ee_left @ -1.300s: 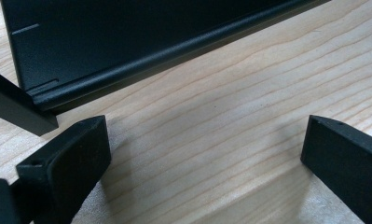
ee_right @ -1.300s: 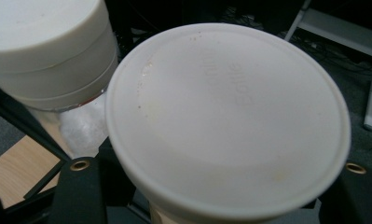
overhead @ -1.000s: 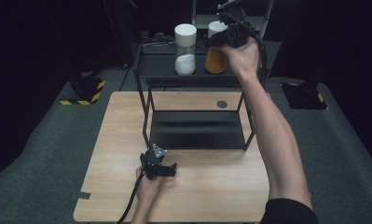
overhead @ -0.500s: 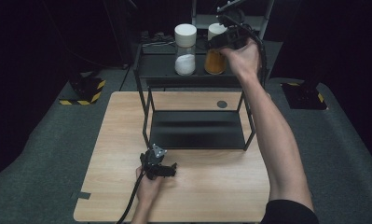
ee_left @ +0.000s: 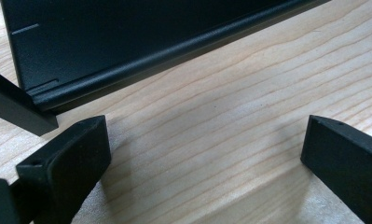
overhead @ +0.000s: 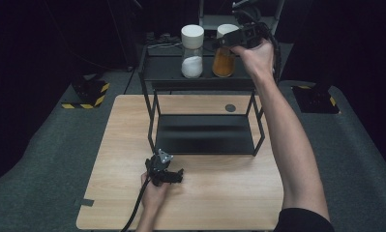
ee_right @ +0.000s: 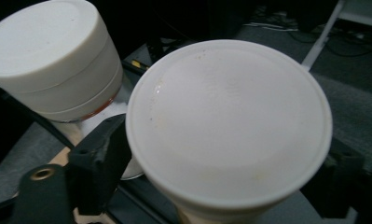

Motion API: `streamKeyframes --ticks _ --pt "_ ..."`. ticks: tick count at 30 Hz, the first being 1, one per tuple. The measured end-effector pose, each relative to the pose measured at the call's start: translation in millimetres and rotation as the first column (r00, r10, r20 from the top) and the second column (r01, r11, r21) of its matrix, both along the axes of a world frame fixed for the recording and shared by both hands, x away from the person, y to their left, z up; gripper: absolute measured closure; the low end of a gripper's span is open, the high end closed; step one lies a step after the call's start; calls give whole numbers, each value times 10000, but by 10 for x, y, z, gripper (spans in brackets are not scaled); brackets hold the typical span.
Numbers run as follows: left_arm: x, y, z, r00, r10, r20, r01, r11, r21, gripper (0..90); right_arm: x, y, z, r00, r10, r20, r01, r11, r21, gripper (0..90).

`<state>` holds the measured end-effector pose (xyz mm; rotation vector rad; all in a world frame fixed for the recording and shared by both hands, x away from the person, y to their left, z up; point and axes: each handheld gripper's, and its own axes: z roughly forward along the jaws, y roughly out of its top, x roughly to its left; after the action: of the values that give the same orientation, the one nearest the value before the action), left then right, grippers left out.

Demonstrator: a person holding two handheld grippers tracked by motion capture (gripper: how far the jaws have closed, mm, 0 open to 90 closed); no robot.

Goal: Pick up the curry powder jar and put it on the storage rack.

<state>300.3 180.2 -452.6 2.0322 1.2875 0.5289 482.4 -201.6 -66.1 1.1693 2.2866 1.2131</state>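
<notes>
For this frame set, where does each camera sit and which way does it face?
High view: fixed above the person's side, looking forward and down on the wooden table and black rack; both forearms show, with the left gripper and right gripper.
Left gripper view: low over the tabletop, facing the rack's bottom shelf; its jaws stand apart.
Right gripper view: above the orange-filled jar, looking down on its white lid; jaws flank it, having just opened.
Shared: the high and right gripper views both show the white-filled jar.

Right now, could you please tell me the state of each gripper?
Left gripper: open, empty, resting on the table.
Right gripper: jaws have just been opening; they straddle the orange jar under its lid; whether the pads press cannot be told.
</notes>
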Motion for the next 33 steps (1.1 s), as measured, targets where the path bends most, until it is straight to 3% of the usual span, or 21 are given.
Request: streamKeyframes --ticks 4,9,19,29,33 --pt "0 0 0 10000 -1 0 1 10000 0 13 -129 21 21 9990 -143 418 160 9991 -402 83" --pt "0 0 0 10000 2 2 -2 10000 -1 13 -227 -61 25 9984 6 564 20 9989 -472 57" --pt "-1 -2 0 10000 5 4 -5 10000 6 13 -395 -340 -70 9970 330 693 -291 9980 -565 53" --pt "-1 -1 0 10000 7 2 -7 10000 0 13 -574 -337 -91 9946 737 725 -620 9865 -1517 41" --pt "0 -1 0 10000 6 0 -6 10000 4 13 -608 -382 -174 9937 943 601 -846 9854 -1476 43"
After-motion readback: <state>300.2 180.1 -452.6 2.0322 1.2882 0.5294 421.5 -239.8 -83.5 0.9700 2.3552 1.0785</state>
